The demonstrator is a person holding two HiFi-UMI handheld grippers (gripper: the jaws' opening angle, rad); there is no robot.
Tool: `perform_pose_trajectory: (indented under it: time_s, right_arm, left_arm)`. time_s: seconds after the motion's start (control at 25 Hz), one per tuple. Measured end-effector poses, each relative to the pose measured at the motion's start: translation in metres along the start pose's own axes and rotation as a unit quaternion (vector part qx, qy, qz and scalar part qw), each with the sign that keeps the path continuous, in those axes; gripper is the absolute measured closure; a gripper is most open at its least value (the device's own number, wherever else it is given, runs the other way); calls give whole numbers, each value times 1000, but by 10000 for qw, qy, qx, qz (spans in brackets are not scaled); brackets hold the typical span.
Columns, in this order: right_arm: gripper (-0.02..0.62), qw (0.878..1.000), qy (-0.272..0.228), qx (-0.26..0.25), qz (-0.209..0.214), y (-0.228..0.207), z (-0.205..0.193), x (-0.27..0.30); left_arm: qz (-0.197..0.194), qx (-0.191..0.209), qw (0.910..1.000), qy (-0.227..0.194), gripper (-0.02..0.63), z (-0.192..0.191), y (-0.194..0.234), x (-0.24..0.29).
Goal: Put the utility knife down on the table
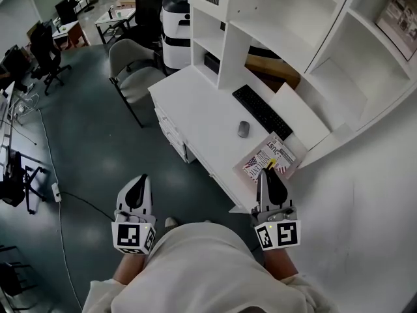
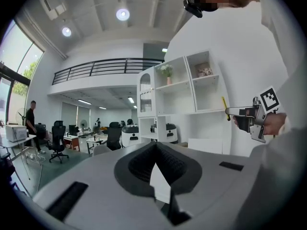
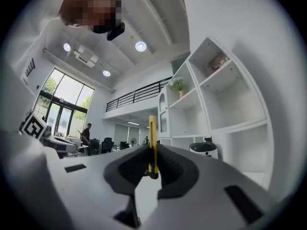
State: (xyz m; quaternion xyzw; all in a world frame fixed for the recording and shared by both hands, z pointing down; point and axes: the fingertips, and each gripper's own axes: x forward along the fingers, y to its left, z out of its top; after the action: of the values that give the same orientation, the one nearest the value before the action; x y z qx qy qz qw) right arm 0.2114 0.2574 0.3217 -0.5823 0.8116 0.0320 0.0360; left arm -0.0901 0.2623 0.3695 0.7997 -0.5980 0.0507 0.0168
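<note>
Lower left of head view: left gripper, jaws closed together, nothing between them, over the floor and well apart from the worktop. Same reading in left gripper view: pads meeting, empty. Plays no part in the set-down, by the look of it.

Centre of head view: white worktop, with keyboard toward the shelving and mouse just beside it on the near side. Magazine at the near right corner, bare worktop to its left.

Right of head view: right gripper, clamped on the utility knife. Overlaps the magazine's near edge in the frame; height above it not readable. In right gripper view, utility knife stands edge-on between the pads, pinched across its flat sides, yellow length sticking out past the tips. Also visible at far right of left gripper view as a thin yellow sliver ahead of the right gripper.

Handling, as judgement: likely light, stiff, slim, smooth-sided, so prone to pivot or slip in a two-pad pinch. Best held across the flat sides at mid-body, away from the blade end. Blade out or retracted: cannot tell. Calls for lowering flat before opening; should not suffer from a short drop, but could skid or bounce.
</note>
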Motion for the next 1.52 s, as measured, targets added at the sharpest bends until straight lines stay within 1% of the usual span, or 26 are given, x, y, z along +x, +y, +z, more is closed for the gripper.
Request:
perform_pose_trajectory:
  time_s: [0.36, 0.56, 0.76, 1.08, 1.28, 1.52]
  right_arm:
    - [539, 9998, 31, 36, 190, -20, -8, 3]
    - [539, 9997, 112, 27, 213, -23, -17, 15]
    - [540, 9997, 174, -11, 194, -19, -25, 35]
    - [540, 9996, 240, -114, 68, -14, -32, 94]
    - [539, 9993, 333, -152, -65, -8, -41, 143]
    - [538, 9980, 518, -215, -297, -3, -60, 210]
  left_arm:
    - [202, -17, 9997, 99, 606, -11, -20, -1]
    - [187, -75, 9997, 129, 604, -13, -19, 12]
    - [69, -145, 9998, 121, 606, -18, -10, 36]
    - [-92, -199, 9997, 78, 606, -18, 31, 92]
    - [-218, -203, 9995, 95, 605, -18, 68, 136]
    - [-466, -209, 9985, 187, 605, -23, 115, 192]
